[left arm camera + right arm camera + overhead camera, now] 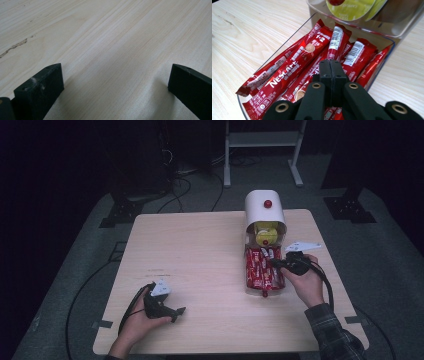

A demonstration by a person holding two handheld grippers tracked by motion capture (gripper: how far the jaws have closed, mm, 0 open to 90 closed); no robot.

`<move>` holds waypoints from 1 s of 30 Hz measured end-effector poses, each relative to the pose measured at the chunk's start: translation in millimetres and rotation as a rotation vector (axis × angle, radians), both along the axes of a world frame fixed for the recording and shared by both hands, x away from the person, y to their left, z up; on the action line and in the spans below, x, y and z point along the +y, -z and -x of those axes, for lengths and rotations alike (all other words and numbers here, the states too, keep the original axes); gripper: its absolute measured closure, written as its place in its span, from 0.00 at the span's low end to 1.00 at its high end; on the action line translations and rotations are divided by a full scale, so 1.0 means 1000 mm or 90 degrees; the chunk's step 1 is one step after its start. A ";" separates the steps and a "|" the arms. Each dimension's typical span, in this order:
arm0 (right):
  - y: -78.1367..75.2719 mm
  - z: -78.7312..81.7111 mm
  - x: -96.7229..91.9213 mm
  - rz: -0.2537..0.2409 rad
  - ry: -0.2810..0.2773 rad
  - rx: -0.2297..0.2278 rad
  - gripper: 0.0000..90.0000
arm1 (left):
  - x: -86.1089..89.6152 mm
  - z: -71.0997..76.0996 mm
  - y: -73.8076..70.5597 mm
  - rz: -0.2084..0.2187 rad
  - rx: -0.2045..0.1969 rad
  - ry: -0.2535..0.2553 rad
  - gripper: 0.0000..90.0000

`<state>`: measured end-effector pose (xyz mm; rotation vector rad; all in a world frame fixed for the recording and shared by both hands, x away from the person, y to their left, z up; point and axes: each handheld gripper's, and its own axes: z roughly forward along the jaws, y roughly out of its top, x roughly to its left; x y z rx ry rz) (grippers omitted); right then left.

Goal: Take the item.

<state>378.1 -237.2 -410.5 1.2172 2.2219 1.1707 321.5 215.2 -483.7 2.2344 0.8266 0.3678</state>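
Pick-up stage, judging by the layout: the right gripper [278, 264] is sitting over the clear tray [294, 32] at the right of the tabletop [200, 270], jaws pressed fully together. In the right gripper view the tips are meeting above the heap of red coffee sticks [297, 65]; whether a wrapper edge is pinched between them is not readable, and no stick is visibly lifted clear. So the extraction looks barely begun, with all sticks lying in the tray. The left gripper [181, 310] is resting at the near left, jaws standing wide apart over bare wood, holding nothing. Behind the tray, a white domed dispenser [264, 207] with a red knob [268, 203] is housing yellow-lidded pods [265, 234]. The surface is pale wood grain, lightly scuffed. The room is dim: grey floor [75, 270], trailing cables [180, 185], a white frame [262, 140] at the far side.
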 end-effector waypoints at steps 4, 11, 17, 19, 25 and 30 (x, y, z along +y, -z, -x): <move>-0.003 0.002 -0.003 -0.004 0.003 0.001 0.99 | 0.000 0.000 0.000 0.000 0.000 0.000 0.00; -0.008 0.007 -0.007 -0.006 0.006 -0.001 0.99 | 0.000 0.000 0.000 0.000 0.000 0.000 0.00; -0.011 0.012 -0.013 -0.008 0.014 -0.003 0.99 | 0.000 0.000 0.000 0.000 0.000 0.000 0.00; -0.011 0.014 -0.016 -0.009 0.019 -0.004 0.99 | 0.000 0.000 0.000 0.000 0.000 0.000 0.00; -0.013 0.018 -0.025 -0.014 0.031 -0.005 0.99 | 0.000 0.000 0.000 0.000 0.000 0.000 0.00; -0.014 0.021 -0.032 -0.015 0.038 -0.008 0.99 | 0.000 0.000 0.000 0.000 0.000 0.000 0.00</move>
